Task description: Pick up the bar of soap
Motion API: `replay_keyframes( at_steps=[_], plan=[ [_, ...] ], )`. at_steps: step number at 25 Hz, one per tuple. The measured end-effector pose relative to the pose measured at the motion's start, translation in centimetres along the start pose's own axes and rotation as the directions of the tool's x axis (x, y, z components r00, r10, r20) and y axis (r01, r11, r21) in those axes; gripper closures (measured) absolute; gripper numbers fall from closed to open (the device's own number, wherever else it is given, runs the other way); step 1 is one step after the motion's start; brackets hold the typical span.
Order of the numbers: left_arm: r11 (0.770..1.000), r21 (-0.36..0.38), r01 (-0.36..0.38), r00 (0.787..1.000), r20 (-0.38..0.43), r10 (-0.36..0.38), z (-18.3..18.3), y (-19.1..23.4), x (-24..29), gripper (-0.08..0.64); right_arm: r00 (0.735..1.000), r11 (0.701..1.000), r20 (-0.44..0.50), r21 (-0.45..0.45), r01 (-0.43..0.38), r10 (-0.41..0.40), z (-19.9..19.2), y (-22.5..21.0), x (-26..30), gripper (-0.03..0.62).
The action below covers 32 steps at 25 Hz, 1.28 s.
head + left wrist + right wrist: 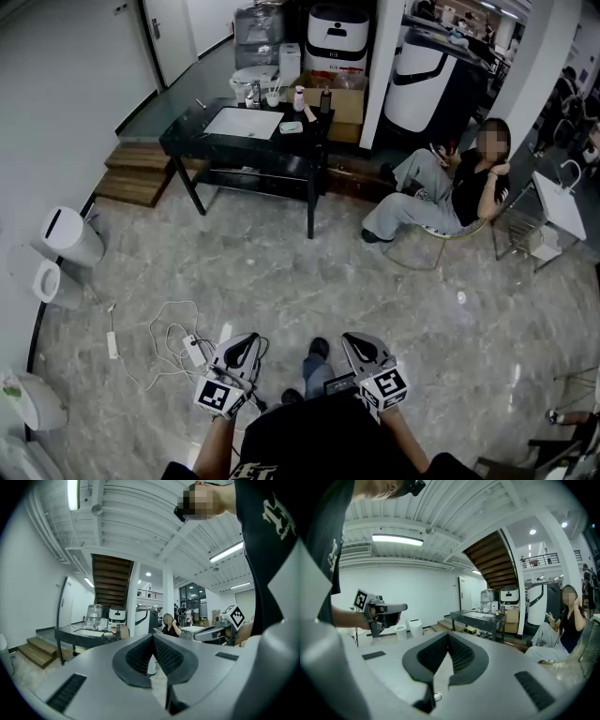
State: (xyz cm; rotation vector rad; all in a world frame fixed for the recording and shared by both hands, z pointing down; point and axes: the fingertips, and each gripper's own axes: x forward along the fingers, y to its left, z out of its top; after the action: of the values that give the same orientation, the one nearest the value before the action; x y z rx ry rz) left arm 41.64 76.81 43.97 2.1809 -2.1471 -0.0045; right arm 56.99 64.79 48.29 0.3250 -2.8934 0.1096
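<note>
Black tabletop [187, 136], far centre: bar of soap [292, 127], seemingly the pale piece right of the basin [244, 122]. Judged light, hard, slippery; grip its long sides. Left tool [250, 341], right tool [352, 340]: closed, empty.

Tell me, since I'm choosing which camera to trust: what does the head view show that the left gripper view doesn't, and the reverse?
Only the head view: the white power strip with its cable on the floor, and the person's own shoe. Only the left gripper view: the ceiling light, the staircase underside, and a close look at the left tool, whose pads are together with nothing between them. Both: the black table, the seated person and the right tool.
</note>
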Motion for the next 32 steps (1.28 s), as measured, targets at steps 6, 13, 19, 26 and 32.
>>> replay_keyframes(
  at_steps=[6, 13, 19, 26, 32],
  plan=[
    [0.999, 0.011, -0.036, 0.999, -0.022, 0.037, 0.2, 1.9, 2.3, 0.551, 1.0, 1.0, -0.013, 0.014, 0.006, -0.005, -0.3, -2.5, 1.2, 0.583],
    [0.998, 0.002, -0.065, 0.998, -0.027, 0.065, -0.5, 5.8, 6.9, 0.551, 1.0, 0.999, -0.009, 0.026, 0.02, -0.02, 0.0, -7.6, 5.0, 0.583],
    [0.996, 0.015, -0.089, 0.995, -0.041, 0.09, 0.0, 9.5, 12.5, 0.551, 1.0, 0.999, -0.002, 0.027, 0.024, -0.024, 1.6, -13.4, 9.1, 0.583],
    [0.994, 0.027, -0.108, 0.993, -0.053, 0.109, 2.1, 12.1, 19.4, 0.551, 1.0, 0.998, -0.001, 0.048, 0.027, -0.027, 3.7, -20.8, 12.1, 0.583],
    [0.992, 0.019, -0.123, 0.989, -0.075, 0.124, 1.6, 13.1, 23.5, 0.551, 1.0, 0.998, -0.01, 0.055, 0.023, -0.023, 3.7, -25.2, 14.1, 0.583]
  ],
)
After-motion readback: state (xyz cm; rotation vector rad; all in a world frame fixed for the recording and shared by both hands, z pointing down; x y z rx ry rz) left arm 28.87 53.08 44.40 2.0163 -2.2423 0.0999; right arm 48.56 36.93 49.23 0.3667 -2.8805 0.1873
